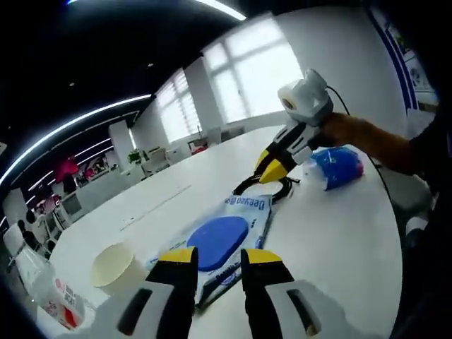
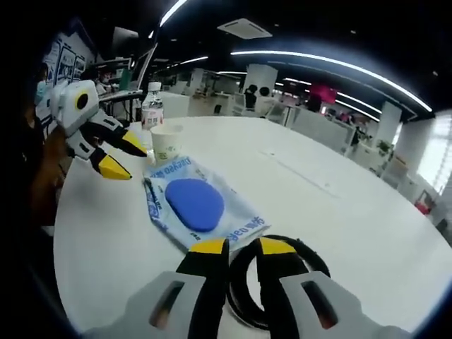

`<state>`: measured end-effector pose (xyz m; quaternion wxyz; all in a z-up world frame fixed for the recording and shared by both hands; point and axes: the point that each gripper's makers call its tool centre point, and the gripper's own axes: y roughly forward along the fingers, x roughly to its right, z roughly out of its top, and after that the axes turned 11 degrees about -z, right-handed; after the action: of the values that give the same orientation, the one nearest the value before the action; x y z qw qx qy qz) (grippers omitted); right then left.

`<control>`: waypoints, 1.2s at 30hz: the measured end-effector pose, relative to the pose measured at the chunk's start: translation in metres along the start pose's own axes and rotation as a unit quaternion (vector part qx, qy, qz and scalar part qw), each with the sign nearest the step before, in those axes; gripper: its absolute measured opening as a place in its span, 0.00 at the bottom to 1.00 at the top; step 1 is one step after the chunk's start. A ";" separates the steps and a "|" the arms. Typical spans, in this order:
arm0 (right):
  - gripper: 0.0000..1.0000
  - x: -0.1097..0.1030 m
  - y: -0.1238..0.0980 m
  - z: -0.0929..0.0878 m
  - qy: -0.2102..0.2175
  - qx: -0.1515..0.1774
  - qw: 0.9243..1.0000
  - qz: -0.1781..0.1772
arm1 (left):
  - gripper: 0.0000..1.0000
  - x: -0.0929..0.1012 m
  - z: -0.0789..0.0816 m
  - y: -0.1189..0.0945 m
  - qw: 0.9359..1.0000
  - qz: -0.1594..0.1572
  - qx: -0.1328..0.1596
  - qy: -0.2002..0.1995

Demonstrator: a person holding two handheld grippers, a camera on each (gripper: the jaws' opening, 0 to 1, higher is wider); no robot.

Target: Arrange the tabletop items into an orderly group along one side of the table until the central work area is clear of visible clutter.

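A wet-wipe pack with a blue oval lid (image 1: pixel 224 241) (image 2: pixel 195 205) lies flat on the white table (image 1: pixel 332 240) (image 2: pixel 339 212). My left gripper (image 1: pixel 219 260) (image 2: pixel 124 157) hovers just in front of the pack, jaws open and holding nothing. A paper cup (image 1: pixel 115 267) (image 2: pixel 166 144) and a water bottle (image 1: pixel 51 296) (image 2: pixel 151 106) stand beside the pack. A black coiled cable (image 1: pixel 272 188) (image 2: pixel 311 265) lies past the pack. My right gripper (image 2: pixel 241 247) (image 1: pixel 272 168) sits right over the coil, jaws a narrow gap apart. A blue packet (image 1: pixel 337 167) lies behind it.
A person's hand and sleeve (image 1: pixel 367 141) hold the right gripper near the table's curved edge (image 1: pixel 385 205). A broad bare stretch of tabletop (image 2: pixel 296 169) runs toward the far side. Desks, chairs and people fill the office behind.
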<state>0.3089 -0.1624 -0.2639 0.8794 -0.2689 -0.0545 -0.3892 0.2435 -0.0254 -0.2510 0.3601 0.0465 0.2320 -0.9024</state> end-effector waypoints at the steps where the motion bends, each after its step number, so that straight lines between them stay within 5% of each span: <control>1: 0.14 0.000 -0.002 0.000 0.000 0.001 1.000 -0.001 | 0.23 -0.001 0.004 0.002 1.000 -0.001 0.001 0.007; 21: 0.15 0.039 -0.029 -0.004 0.011 0.006 0.999 -0.041 | 0.27 0.019 0.079 0.068 0.996 -0.068 0.004 0.060; 36: 0.16 0.052 -0.041 -0.017 0.015 -0.004 0.998 -0.062 | 0.27 0.023 0.084 0.096 0.993 -0.093 -0.018 0.075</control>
<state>0.3137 -0.2279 -0.2444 0.8534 -0.2622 -0.0560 -0.4470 0.2983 -0.1387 -0.2194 0.2574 0.0856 0.2779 -0.9215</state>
